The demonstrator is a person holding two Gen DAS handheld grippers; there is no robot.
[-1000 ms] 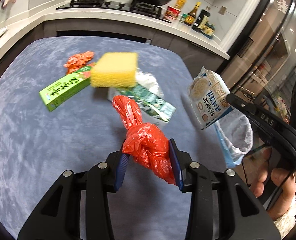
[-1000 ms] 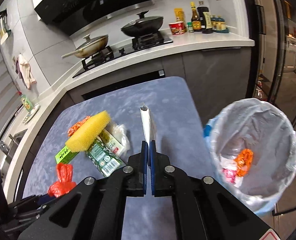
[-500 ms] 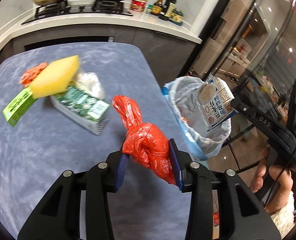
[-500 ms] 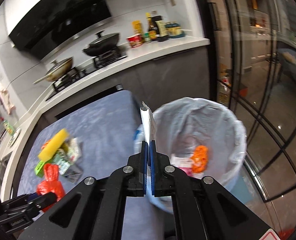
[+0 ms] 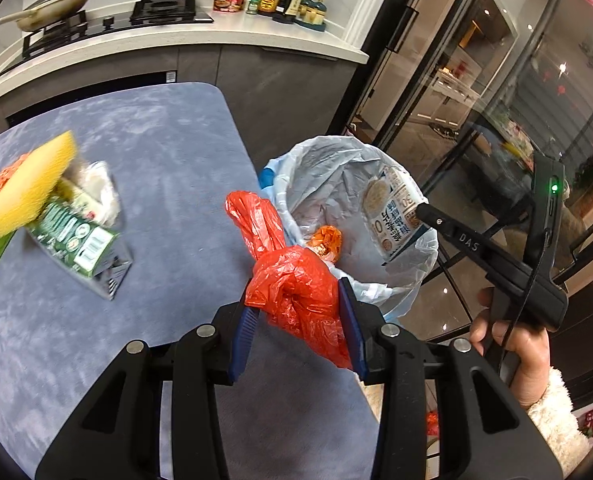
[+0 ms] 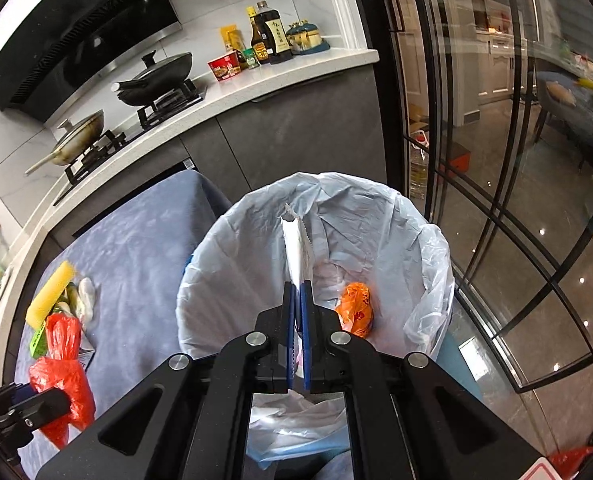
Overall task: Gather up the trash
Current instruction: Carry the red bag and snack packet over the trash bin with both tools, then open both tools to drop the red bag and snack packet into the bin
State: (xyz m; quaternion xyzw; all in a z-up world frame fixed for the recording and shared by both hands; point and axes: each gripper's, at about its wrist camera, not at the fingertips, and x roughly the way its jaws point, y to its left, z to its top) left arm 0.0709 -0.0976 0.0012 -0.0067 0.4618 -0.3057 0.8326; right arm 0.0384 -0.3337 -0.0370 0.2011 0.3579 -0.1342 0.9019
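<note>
Right tongs (image 6: 296, 300) are pinched tight on a flat packet (image 5: 394, 216), which sticks straight out past the tips, long axis in line with the fingers, and it's hanging right over the open mouth of the bin (image 6: 436, 248). So that one looks ready to drop, just needs letting go. Left tongs (image 5: 296, 320) are clamped on a knotted red bag (image 5: 292, 280), partway shut around the bulk of it, and they're over the edge of the surface (image 5: 156, 160) with the bin just beyond and to the right, so the right hand is clearly the nearer one. More trash sits well back on the surface: a sponge (image 5: 32, 188) on top of a green carton (image 5: 72, 236), blurred. Something orange (image 6: 354, 308) already lies in the bin. Can't see the bin's bottom, the tongs block it.
</note>
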